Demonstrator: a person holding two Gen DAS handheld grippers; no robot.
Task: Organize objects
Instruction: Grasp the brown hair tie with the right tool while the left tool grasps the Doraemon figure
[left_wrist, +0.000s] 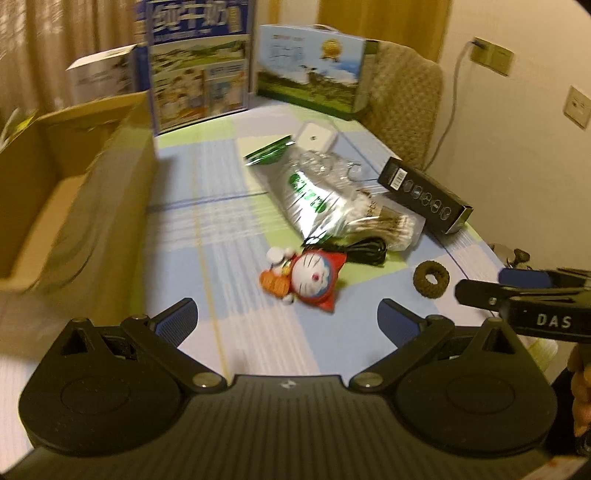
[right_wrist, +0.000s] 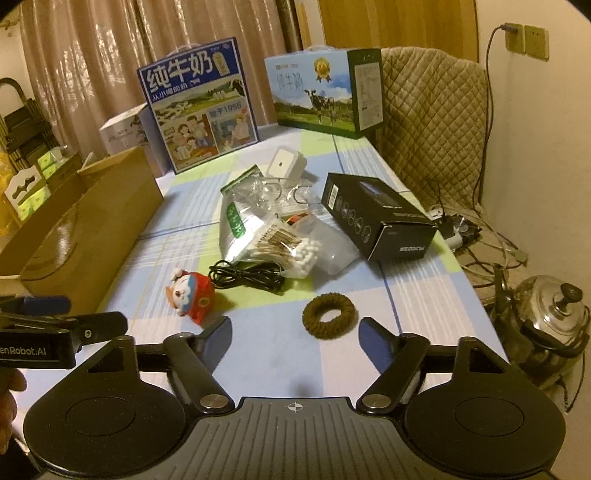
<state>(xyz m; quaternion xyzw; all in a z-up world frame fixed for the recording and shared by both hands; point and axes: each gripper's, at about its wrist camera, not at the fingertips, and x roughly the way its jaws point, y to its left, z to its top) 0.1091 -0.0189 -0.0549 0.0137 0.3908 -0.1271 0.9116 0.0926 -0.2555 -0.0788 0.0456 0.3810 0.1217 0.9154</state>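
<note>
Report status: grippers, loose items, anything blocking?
Left gripper open, right gripper open, both empty. Scrunchie, toy on table, unboxed. Nothing blocking.

"纯牛奶" and "1996" on blue milk carton (right_wrist: 197, 107)

Two milk cartons, one blue (right_wrist: 197, 107) and one green (right_wrist: 325, 94), are standing at the upper middle; one open cardboard box (right_wrist: 88, 221) is sitting left; one cat toy (right_wrist: 194, 293), one hair ring (right_wrist: 328, 314) and one black box (right_wrist: 376, 218) are lying centre.

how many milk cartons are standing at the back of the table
2: the blue milk carton stands at the far end behind the cardboard box; the green milk carton is right of it.
</note>
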